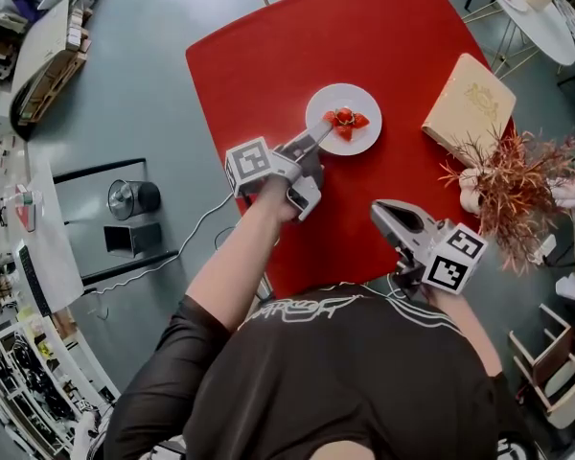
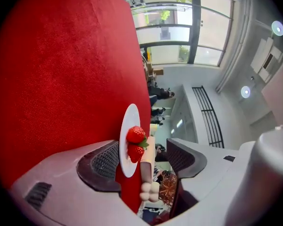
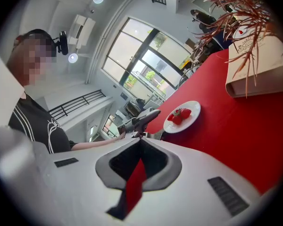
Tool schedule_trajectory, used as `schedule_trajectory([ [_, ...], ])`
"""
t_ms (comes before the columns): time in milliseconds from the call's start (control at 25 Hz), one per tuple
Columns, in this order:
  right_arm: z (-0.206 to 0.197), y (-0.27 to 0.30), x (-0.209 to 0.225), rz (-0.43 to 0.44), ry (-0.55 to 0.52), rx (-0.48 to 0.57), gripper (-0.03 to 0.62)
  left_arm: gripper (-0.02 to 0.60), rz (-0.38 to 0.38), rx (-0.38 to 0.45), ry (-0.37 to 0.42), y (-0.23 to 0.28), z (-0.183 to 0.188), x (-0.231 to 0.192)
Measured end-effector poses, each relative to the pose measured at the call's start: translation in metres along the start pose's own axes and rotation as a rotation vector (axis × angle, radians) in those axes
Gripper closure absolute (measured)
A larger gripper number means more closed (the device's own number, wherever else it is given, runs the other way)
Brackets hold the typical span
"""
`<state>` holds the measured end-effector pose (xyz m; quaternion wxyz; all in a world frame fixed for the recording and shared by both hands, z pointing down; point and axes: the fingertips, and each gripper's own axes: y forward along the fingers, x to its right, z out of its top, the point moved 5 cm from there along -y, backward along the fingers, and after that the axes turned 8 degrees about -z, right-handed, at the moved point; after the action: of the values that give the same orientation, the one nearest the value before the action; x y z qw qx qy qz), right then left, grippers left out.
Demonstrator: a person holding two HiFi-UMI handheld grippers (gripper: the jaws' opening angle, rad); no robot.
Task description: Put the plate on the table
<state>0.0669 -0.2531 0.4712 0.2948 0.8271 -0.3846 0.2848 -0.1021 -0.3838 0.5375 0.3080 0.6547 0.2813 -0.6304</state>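
A white plate (image 1: 328,102) with strawberries (image 1: 345,120) lies flat on the red table (image 1: 268,65), past its middle. My left gripper (image 1: 318,140) reaches the plate's near left rim. In the left gripper view the plate (image 2: 129,121) and strawberries (image 2: 136,135) sit between the widely parted jaws of the left gripper (image 2: 146,149). The rim is close to one pad and the other pad stands well apart. My right gripper (image 1: 379,209) hovers at the table's near right edge, shut with nothing in it. From the right gripper (image 3: 141,140) the plate (image 3: 194,108) lies ahead.
A tan box (image 1: 468,103) lies at the table's right edge, with a dried reddish plant (image 1: 513,185) beside it. A white round table (image 1: 532,8) stands at the top right. A small fan (image 1: 132,199) sits on the grey floor at the left.
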Motion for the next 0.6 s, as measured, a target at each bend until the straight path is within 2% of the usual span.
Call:
schedule_trajectory([
  [120,-0.003,0.001,0.002,-0.005,0.007,-0.009,0.586,0.262,-0.005,-0.019,0.023,0.0,0.0,0.002],
  [600,-0.006,-0.003,-0.002,-0.013,0.001,-0.023,0.586,0.252,0.089,-0.232,0.323,0.001,-0.013,0.01],
])
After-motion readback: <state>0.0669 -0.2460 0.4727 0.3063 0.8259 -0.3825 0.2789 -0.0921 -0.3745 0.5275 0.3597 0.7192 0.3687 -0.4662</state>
